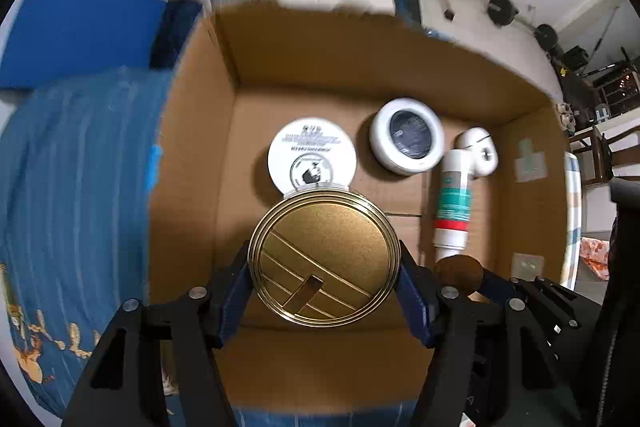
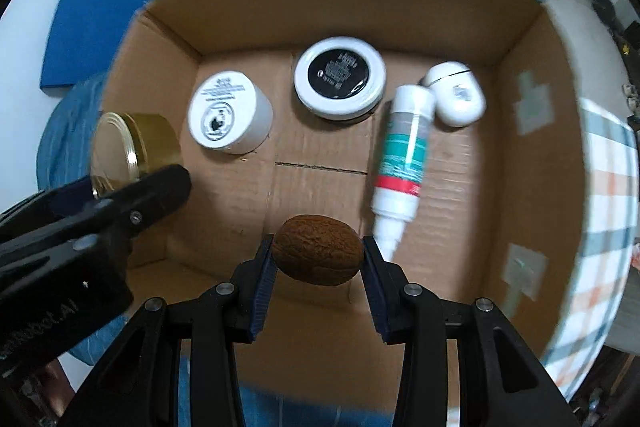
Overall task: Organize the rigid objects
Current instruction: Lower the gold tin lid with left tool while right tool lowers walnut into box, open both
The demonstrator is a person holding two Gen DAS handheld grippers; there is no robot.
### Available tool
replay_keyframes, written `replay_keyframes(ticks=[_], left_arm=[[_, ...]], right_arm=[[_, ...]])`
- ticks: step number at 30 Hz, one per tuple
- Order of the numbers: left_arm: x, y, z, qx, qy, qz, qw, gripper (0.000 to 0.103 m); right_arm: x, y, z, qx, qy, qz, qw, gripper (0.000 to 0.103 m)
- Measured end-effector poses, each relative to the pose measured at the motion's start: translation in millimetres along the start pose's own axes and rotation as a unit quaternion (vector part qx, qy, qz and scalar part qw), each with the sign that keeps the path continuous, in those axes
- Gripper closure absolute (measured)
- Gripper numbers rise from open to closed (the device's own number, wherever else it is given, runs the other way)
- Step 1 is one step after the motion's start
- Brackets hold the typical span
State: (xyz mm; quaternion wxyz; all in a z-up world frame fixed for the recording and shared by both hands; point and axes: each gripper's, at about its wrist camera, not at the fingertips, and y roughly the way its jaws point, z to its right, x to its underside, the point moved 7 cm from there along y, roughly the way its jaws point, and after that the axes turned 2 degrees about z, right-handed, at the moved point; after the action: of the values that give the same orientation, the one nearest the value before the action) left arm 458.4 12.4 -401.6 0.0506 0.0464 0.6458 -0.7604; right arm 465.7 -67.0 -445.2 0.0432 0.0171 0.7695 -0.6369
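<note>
1. Rigid objects are what you are sorting into the cardboard box (image 2: 532, 155), and four already lie on its floor: a white jar (image 2: 228, 115), a black-lidded white tin (image 2: 340, 79), a white tube (image 2: 404, 155) and a small white case (image 2: 456, 99).
2. Two things are still in your tools. Your left gripper (image 1: 324, 263) is clamped on a gold tin (image 1: 324, 259) by its sides; your right gripper (image 2: 318, 255) is closed on a brown nut-like object (image 2: 318, 255), a pad pressing each end.
3. Both are over the box's near half, and I judge neither touches the floor yet, though the height is hard to read. The gold tin is just in front of the white jar at the left; the nut is near the tube's nozzle, apart from it.
4. What is left, as I judge it: set both down and release. Nothing else waiting outside the box is visible.
5. The nut's long axis runs across, from finger to finger. The gold tin is tipped on edge, its flat face towards your left camera and its axis pointing along the fingers.
6. The tube lies flat, nozzle towards you and blunt end touching the white case.
</note>
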Motion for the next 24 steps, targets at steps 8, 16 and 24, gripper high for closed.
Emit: replay_keyframes(ticks=[8,16,24], left_arm=[[-4,52,-5,0.0,-0.004,-0.068,0.9977,0.04],[-3,71,-6,-0.007,0.0,-0.09,0.9959,0.04],[-2,63,-13,-0.013,-0.012,-0.096,0.9952,0.034]], right_arm=[[-18,49,3,0.003,-0.009,-0.044,0.999,0.059],[-21,69,6,0.019,-0.015,-0.07,0.997,0.059],[-22,72,11,0.029,-0.002,-0.078,0.997,0.037]])
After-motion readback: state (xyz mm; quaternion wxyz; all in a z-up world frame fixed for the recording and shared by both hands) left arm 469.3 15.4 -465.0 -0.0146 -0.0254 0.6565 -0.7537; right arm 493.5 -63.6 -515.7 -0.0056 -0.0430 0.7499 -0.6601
